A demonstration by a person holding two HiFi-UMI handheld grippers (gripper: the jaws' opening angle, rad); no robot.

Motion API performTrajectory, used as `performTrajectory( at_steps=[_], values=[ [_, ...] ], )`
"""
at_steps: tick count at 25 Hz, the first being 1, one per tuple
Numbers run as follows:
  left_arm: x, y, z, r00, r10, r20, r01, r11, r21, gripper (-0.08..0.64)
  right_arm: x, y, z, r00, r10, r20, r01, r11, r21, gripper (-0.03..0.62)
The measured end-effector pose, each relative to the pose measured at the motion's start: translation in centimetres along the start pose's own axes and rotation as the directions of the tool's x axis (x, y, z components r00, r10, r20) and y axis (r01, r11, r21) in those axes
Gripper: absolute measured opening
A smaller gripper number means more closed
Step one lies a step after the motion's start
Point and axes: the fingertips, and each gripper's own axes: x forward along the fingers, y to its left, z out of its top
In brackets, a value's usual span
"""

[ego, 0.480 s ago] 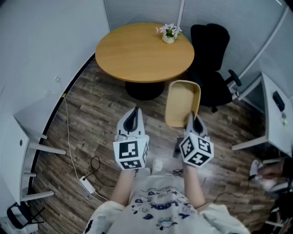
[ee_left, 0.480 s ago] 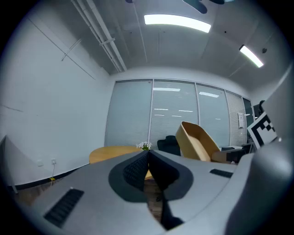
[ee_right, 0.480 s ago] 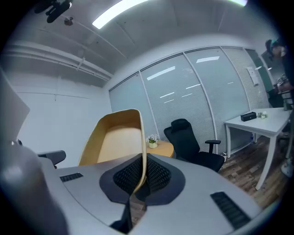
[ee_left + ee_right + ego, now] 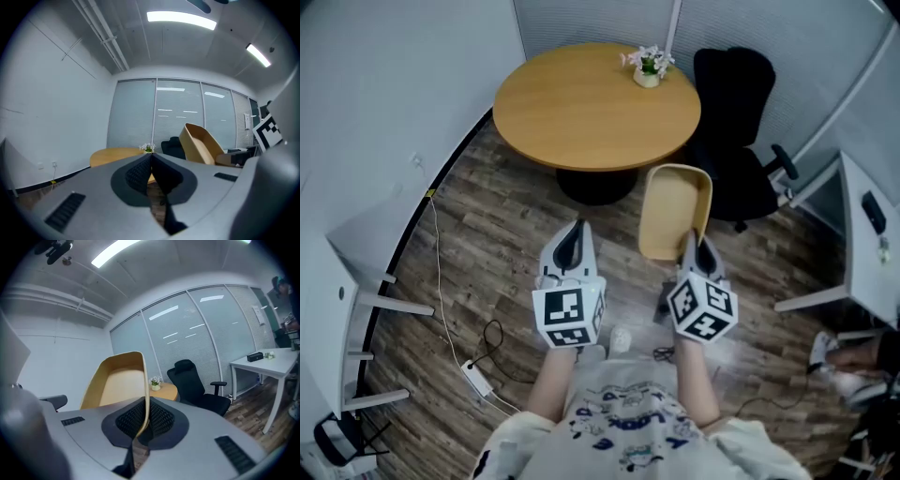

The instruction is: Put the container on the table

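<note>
Item: container (image 4: pixel 673 208), rim clamped in my right claw (image 4: pixel 695 246), in the air short of the round worktop (image 4: pixel 581 108); not yet set down. My left claw (image 4: pixel 575 234): pressed together, empty. Remaining: approach, placement.

We are in an office, in a small meeting room. We see a round wooden table (image 4: pixel 595 108) with a little pot of flowers (image 4: pixel 648 67) on it. A black office chair (image 4: pixel 731 103) with arm rests stands just beside the table. A white desk (image 4: pixel 862 262) stands at the right with a small dark box (image 4: pixel 872 211) on top, and another white desk (image 4: pixel 328 291) stands at the left. The walls behind the table are big glass panes with blinds (image 4: pixel 178 112). Long bright lights (image 4: pixel 180 17) shine on the ceiling. The floor (image 4: pixel 487 220) is made of wood planks, and a white plug strip (image 4: pixel 478 378) lies on it.
</note>
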Motion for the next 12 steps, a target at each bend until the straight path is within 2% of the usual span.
performTrajectory(
  at_steps=[12],
  values=[
    [4.5,-0.5,-0.1,0.999,0.042,0.0,-0.042,0.999,-0.008,0.003,5.2,-1.6,1.4,0.999,0.04,-0.003,-0.04,0.999,0.001,0.012]
  ],
)
